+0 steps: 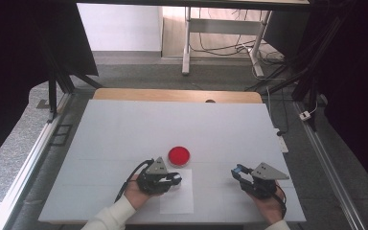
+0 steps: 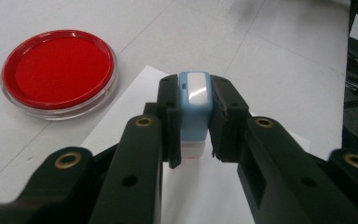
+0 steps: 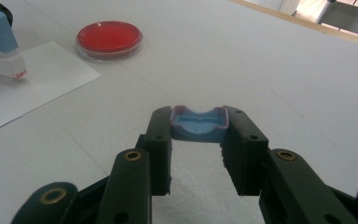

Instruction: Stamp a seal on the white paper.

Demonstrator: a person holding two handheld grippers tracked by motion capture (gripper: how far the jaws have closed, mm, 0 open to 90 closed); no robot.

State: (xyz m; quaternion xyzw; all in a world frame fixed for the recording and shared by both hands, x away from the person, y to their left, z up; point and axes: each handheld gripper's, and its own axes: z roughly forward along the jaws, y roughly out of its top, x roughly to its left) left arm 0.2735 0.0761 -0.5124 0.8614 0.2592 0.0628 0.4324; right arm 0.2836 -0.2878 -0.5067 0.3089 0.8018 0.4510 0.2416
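Gripping a blue stamp (image 2: 194, 105) between its jaws, the left tool (image 1: 171, 179) holds it tilted above the white paper sheet (image 1: 177, 200) on the tabletop (image 1: 124, 129), just beside the red ink pad (image 1: 178, 155); the right tool (image 1: 238, 174), well apart, clamps the stamp's blue cap (image 3: 199, 123)

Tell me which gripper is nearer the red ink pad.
Left. The left gripper sits just below the red ink pad; the right gripper is well off to its right.
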